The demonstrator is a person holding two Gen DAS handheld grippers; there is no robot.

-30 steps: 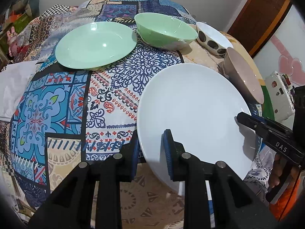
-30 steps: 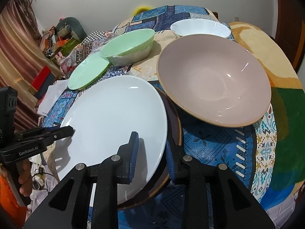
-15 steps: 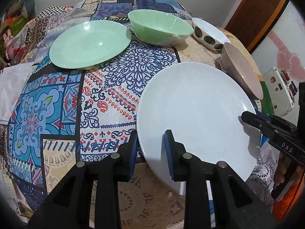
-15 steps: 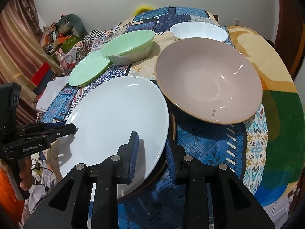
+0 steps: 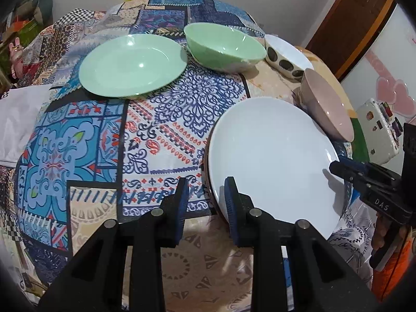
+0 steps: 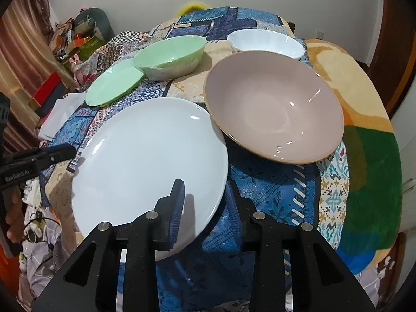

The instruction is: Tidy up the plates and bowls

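Note:
A large white plate (image 5: 273, 156) (image 6: 150, 161) lies near the table's front edge, stacked on a dark plate whose rim (image 5: 207, 166) peeks out at its left. My left gripper (image 5: 205, 202) is open, straddling the white plate's left rim. My right gripper (image 6: 205, 202) is open, straddling its right rim. A green plate (image 5: 132, 65) (image 6: 111, 85), a green bowl (image 5: 223, 46) (image 6: 171, 54), a white spotted bowl (image 5: 286, 54) (image 6: 265, 43) and a pink bowl (image 5: 327, 106) (image 6: 275, 104) stand farther back.
A patterned patchwork cloth (image 5: 78, 143) covers the round table. White paper (image 5: 18, 119) lies at the left edge. A white box with stickers (image 5: 377, 130) sits off the table at right. Clutter (image 6: 78, 39) is piled against the far wall.
The white plate has come down flat onto the dark plate. Both grippers' jaws have widened around its rim, and the dark plate is now almost covered.

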